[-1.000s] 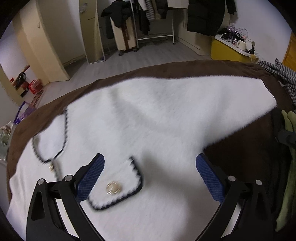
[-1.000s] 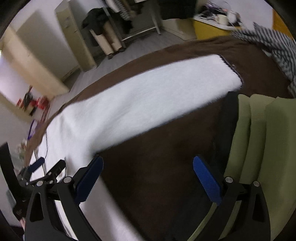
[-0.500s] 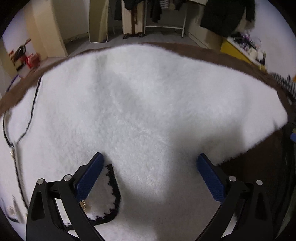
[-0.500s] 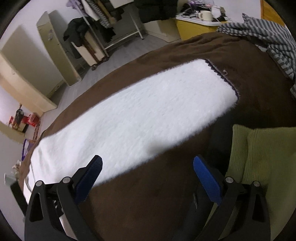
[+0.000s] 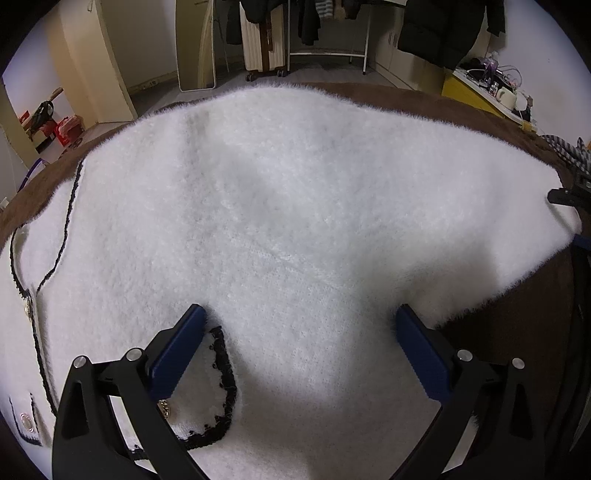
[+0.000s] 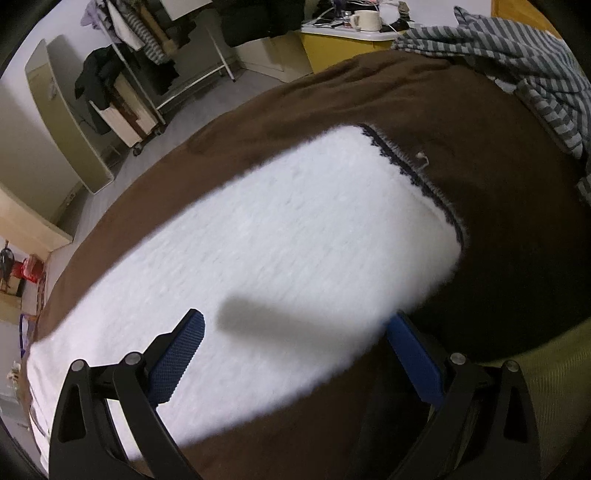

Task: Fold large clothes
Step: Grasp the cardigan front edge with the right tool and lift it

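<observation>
A fluffy white cardigan (image 5: 288, 206) with black trim lies spread flat on a brown blanket (image 5: 491, 339). Its black-edged pocket (image 5: 207, 391) with a gold button sits by my left gripper's left finger. My left gripper (image 5: 299, 332) is open, low over the cardigan's body near the armpit, nothing between its fingers. In the right wrist view the cardigan's sleeve (image 6: 280, 251) stretches out to a black-trimmed cuff (image 6: 410, 170). My right gripper (image 6: 295, 339) is open over the sleeve's near edge, holding nothing.
A green cushion or folded cloth (image 6: 554, 376) lies at the right of the brown blanket (image 6: 369, 92). A grey striped garment (image 6: 524, 62) is heaped at the far right. Beyond the bed are a clothes rack (image 5: 325, 33), a yellow cabinet (image 5: 476, 92) and cupboards.
Both grippers have moved forward and lower toward the cardigan. The left one went past the pocket onto the body; the right one came from over the blanket to over the sleeve.
</observation>
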A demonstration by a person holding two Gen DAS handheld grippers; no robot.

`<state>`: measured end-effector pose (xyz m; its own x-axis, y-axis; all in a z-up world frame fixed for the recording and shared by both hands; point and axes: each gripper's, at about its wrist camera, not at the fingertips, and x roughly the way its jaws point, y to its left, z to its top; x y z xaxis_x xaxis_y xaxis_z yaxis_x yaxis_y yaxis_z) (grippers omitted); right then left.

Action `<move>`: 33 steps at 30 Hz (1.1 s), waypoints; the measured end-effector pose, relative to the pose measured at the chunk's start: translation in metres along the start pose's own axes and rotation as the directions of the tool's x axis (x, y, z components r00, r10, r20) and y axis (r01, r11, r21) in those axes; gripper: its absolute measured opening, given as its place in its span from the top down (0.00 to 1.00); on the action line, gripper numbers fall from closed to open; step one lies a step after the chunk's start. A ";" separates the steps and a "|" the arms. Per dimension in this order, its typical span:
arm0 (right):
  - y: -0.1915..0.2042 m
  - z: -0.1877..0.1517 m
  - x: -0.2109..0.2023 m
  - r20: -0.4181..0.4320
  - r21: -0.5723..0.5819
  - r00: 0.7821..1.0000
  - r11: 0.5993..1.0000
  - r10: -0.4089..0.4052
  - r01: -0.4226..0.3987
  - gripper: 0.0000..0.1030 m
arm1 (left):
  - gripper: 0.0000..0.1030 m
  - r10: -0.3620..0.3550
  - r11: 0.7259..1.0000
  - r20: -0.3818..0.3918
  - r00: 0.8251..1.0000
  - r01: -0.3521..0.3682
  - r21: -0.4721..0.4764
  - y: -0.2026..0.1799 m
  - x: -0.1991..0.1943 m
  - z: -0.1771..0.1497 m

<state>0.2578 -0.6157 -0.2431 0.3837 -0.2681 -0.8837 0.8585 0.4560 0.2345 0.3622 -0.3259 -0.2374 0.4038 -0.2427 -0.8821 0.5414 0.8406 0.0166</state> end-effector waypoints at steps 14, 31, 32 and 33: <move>-0.014 0.013 0.007 0.081 0.025 0.996 0.999 0.029 -0.031 0.81 | 0.05 0.017 1.000 0.005 1.000 -0.017 0.013 -0.007 0.001 0.000; 0.042 0.016 -0.081 0.200 -0.178 0.964 0.974 0.174 -0.139 0.86 | 0.05 0.047 0.999 -0.005 0.999 -0.047 0.013 -0.014 0.000 0.004; 0.049 0.014 -0.092 0.208 -0.200 0.959 0.968 0.191 -0.150 0.86 | 0.05 0.047 0.999 -0.005 0.999 -0.047 0.012 -0.014 -0.001 0.005; 0.054 0.010 -0.101 0.217 -0.222 0.956 0.963 0.198 -0.150 0.86 | 0.05 0.046 0.999 -0.006 0.999 -0.046 0.010 -0.014 0.000 0.005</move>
<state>0.2692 -0.5727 -0.1374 0.6108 -0.3496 -0.7105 0.6941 0.6682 0.2679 0.3581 -0.3402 -0.2349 0.4237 -0.2010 -0.8832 0.5297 0.8459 0.0616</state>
